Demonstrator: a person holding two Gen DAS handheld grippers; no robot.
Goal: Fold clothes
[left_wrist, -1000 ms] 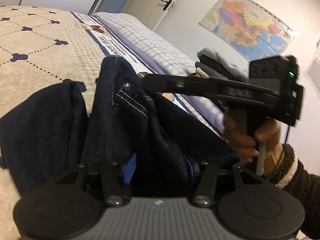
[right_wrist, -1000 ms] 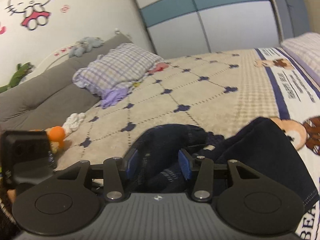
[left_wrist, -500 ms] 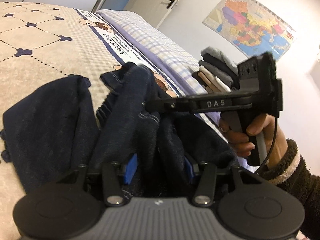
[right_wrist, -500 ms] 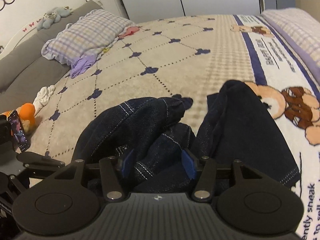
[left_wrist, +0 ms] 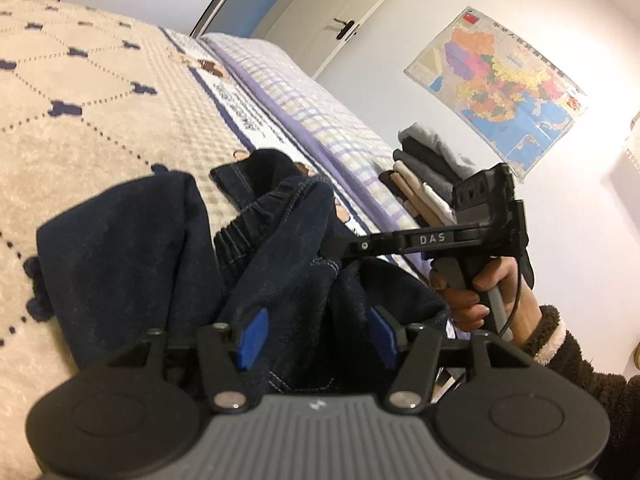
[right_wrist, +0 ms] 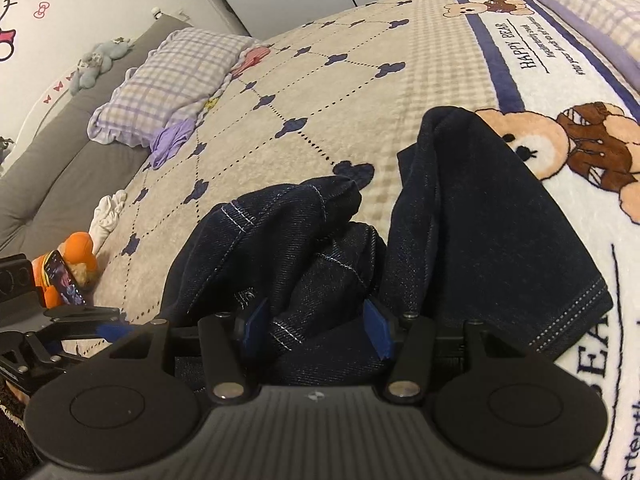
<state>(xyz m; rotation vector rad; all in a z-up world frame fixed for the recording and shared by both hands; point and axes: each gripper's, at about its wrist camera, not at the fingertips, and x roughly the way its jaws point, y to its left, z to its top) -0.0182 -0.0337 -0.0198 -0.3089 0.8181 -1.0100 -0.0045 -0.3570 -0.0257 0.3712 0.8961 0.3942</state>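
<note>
While the dark jeans (left_wrist: 132,248) lie bunched on the bed (left_wrist: 92,120) near its front edge, the left gripper (left_wrist: 318,334) is opening around a denim fold and the right gripper (right_wrist: 316,326) stands half spread, denim between its pads

Left gripper (left_wrist: 316,336): jaws opening, denim bunched between blue pads.
Right gripper (right_wrist: 316,326): tilted down, blue pads parted around dark folds.
Right hand (left_wrist: 476,288): wrapped round grip handle, fuzzy cuff at wrist.
</note>
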